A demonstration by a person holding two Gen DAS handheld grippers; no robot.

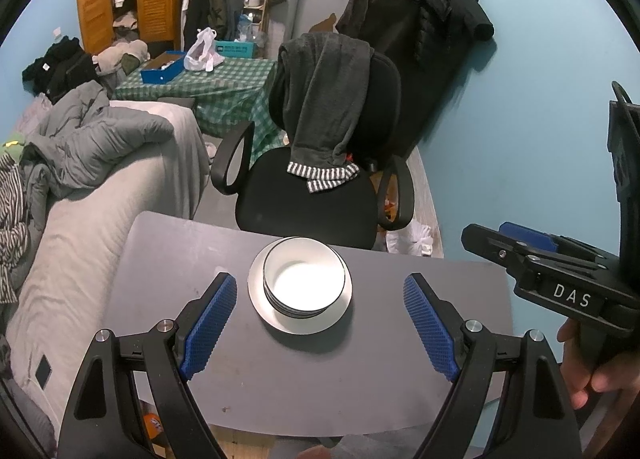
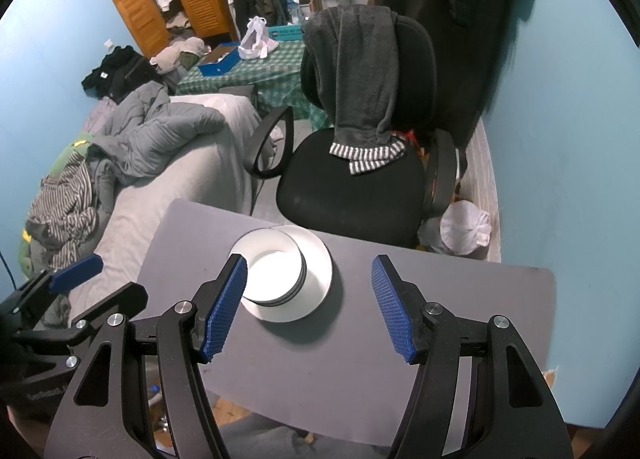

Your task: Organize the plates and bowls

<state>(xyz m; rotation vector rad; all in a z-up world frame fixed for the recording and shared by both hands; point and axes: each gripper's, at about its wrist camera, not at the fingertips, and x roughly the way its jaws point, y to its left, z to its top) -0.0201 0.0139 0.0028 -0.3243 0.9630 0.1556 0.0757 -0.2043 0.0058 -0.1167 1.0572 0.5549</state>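
A stack of white bowls (image 1: 304, 277) with dark rims sits on a white plate (image 1: 276, 319) in the middle of the grey table (image 1: 168, 259). My left gripper (image 1: 320, 323) is open and empty, held above the table just in front of the stack. My right gripper (image 2: 310, 307) is open and empty, with the bowls (image 2: 272, 271) and plate (image 2: 316, 259) ahead of its left finger (image 2: 226, 307). The right gripper also shows at the right edge of the left wrist view (image 1: 532, 255).
A black office chair (image 1: 320, 187) with a grey garment draped on it stands behind the table. A bed (image 1: 80, 219) with grey bedding lies to the left. A blue wall (image 1: 520, 139) is on the right. A white bag (image 2: 466, 227) lies on the floor.
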